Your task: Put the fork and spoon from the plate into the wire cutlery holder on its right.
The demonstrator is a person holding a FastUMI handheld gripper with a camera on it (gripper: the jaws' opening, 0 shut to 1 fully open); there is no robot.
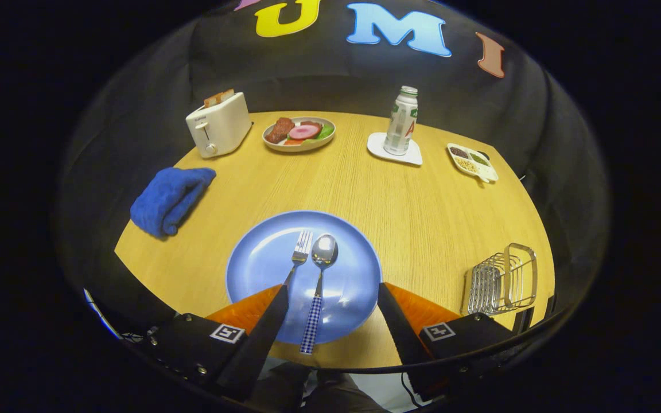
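On the plate (261,269): fork (300,252), spoon (320,269) | jaws spread wide, empty | labels unreadable

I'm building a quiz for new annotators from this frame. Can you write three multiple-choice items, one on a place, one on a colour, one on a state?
1. Where is the wire cutlery holder?
A. On the table to the right of the blue plate
B. Behind the toaster
C. On the blue cloth

2. What pattern has the spoon handle?
A. Plain red
B. Blue and white check
C. Green stripes

3. How does the gripper stand?
A. Shut on the fork
B. Shut on the spoon
C. Open, fingers either side of the cutlery

Answers:
1 A: the holder stands right of the plate, near the table's edge.
2 B: the handle is checked blue and white.
3 C: the fingers are wide apart, the spoon between them, the fork by the left finger, nothing gripped.
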